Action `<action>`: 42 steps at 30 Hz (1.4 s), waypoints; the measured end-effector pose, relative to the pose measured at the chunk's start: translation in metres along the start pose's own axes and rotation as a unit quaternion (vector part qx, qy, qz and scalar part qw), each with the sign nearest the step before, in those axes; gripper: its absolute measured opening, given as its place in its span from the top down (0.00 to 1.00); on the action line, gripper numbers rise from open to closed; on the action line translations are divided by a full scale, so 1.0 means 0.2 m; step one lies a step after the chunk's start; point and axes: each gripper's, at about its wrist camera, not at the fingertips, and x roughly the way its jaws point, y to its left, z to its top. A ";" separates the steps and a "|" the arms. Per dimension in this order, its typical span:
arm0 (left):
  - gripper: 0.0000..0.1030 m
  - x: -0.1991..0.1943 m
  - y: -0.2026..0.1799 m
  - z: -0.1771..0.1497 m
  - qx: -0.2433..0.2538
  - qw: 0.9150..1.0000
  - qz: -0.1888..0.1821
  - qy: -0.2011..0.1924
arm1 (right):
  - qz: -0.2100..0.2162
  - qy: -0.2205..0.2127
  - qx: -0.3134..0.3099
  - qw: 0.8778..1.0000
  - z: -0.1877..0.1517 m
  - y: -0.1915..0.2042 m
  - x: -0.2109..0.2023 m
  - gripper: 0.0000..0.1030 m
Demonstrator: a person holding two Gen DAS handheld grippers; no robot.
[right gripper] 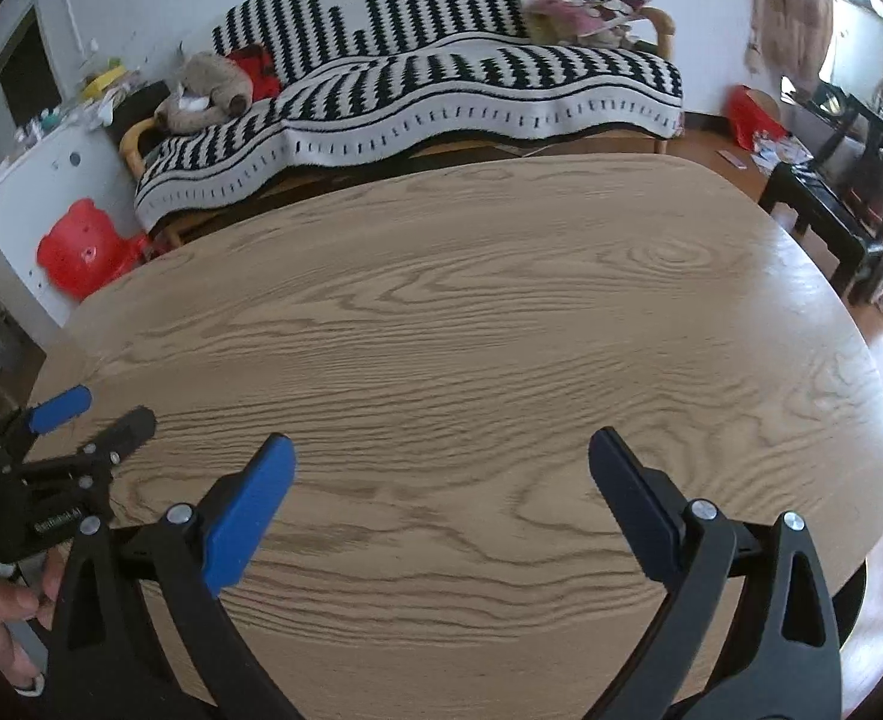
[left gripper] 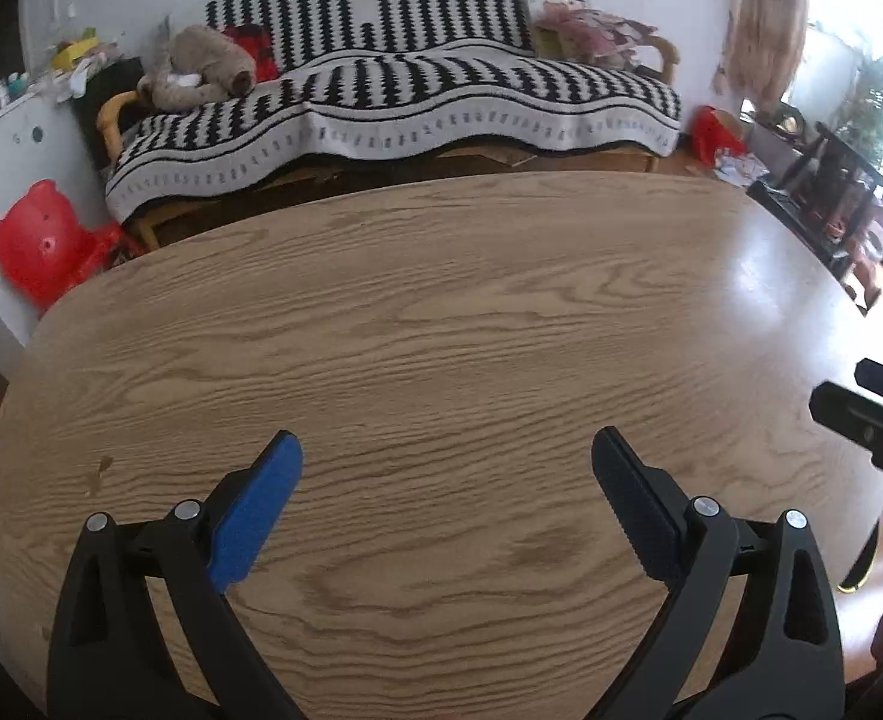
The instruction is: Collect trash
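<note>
— So where do the tools stand?

— Both spread wide and holding nothing. The left gripper (left gripper: pixel 446 450) hovers over the wooden table (left gripper: pixel 441 312); the right gripper (right gripper: pixel 441 453) sits just beside it over the same top, and a hand (right gripper: pixel 3 606) shows at the edge of the right wrist view.

— And the trash?

— I can't find any. The tabletop shows only grain in both views. Farther out there's a striped sofa (left gripper: pixel 393 102) with a plush toy (left gripper: pixel 201 69), a red stool (left gripper: pixel 42 243) on the floor, and some paper clutter (left gripper: pixel 735 165) near a red bag (left gripper: pixel 714 132) by the far wall. Whether that clutter is the trash, I cannot tell.

— What could go wrong?

— Picking the wrong thing, I'd judge. With no clear target nearby, a reach toward the sofa could grab a belonging instead. The fisheye bends edges too, so a long reach across the table may misjudge its rim.
</note>
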 end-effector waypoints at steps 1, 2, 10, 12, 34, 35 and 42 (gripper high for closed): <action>0.08 0.01 0.01 0.01 -0.002 1.000 0.001 0.000 | 0.000 0.002 -0.001 1.000 0.00 0.00 0.02 0.07; 0.08 0.03 0.01 0.02 -0.006 1.000 0.000 0.003 | -0.001 0.006 -0.003 1.000 0.01 0.02 0.04 0.07; 0.08 0.06 0.02 0.00 -0.035 0.998 -0.038 0.028 | -0.008 0.019 -0.001 1.000 -0.02 -0.02 0.09 0.07; 0.08 0.06 0.02 -0.01 -0.036 0.998 -0.037 0.029 | -0.008 0.019 -0.002 1.000 -0.04 -0.02 0.08 0.07; 0.08 0.06 -0.01 -0.04 -0.028 0.999 -0.026 0.026 | -0.009 0.019 0.002 1.000 -0.06 -0.04 0.05 0.07; 0.08 0.06 -0.01 -0.04 -0.028 0.999 -0.026 0.026 | -0.009 0.018 0.003 1.000 -0.06 -0.04 0.05 0.07; 0.08 0.06 -0.01 -0.04 -0.029 0.999 -0.026 0.026 | -0.010 0.018 0.002 1.000 -0.06 -0.04 0.04 0.07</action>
